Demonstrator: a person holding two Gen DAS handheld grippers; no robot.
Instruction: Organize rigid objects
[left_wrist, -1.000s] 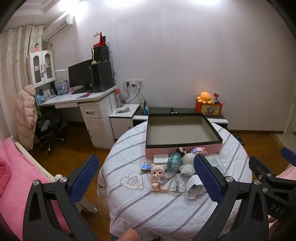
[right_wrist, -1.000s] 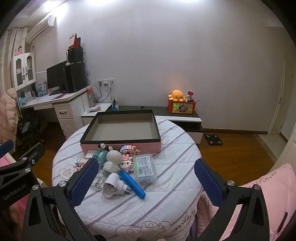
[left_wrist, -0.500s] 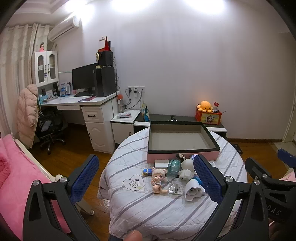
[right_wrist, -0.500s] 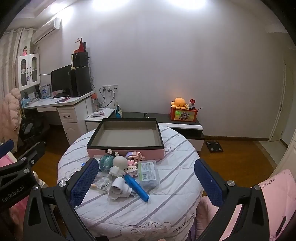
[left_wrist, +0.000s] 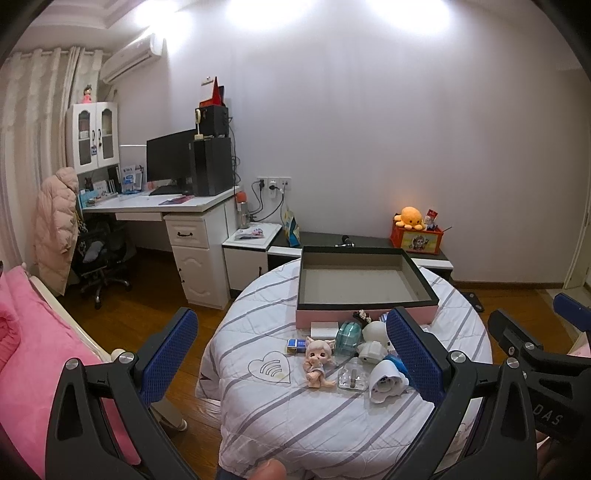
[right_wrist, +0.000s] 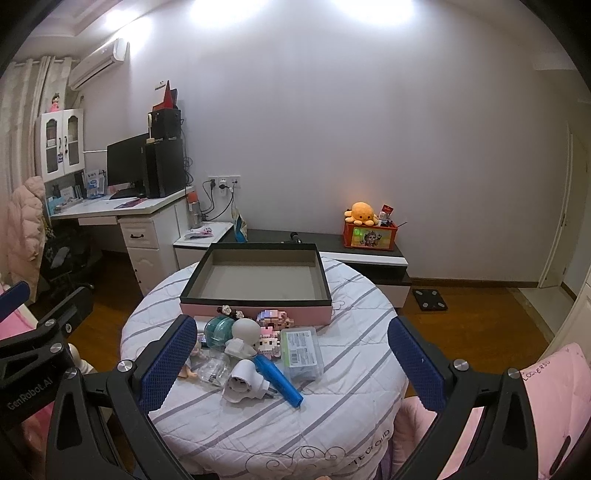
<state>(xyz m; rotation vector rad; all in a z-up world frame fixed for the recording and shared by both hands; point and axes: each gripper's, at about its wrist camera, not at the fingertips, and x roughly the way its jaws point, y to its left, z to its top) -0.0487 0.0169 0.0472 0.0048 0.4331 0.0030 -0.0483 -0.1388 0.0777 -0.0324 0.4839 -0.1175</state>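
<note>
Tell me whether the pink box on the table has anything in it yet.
Empty. Both views show the pink box lidless, with only its bare grey floor inside; the small doll and blue tube lie on the table in front.

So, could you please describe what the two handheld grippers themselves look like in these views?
Both are alike. The left gripper and right gripper have matte black, angular frames with triangular cutouts and silver round bolt heads. Each finger carries a long blue pad with a fine dimpled texture. White lettering shows on the bodies: "GenRobot.AI" on the left one, "DAS" on the right one. No cables or sleeves are visible.
</note>
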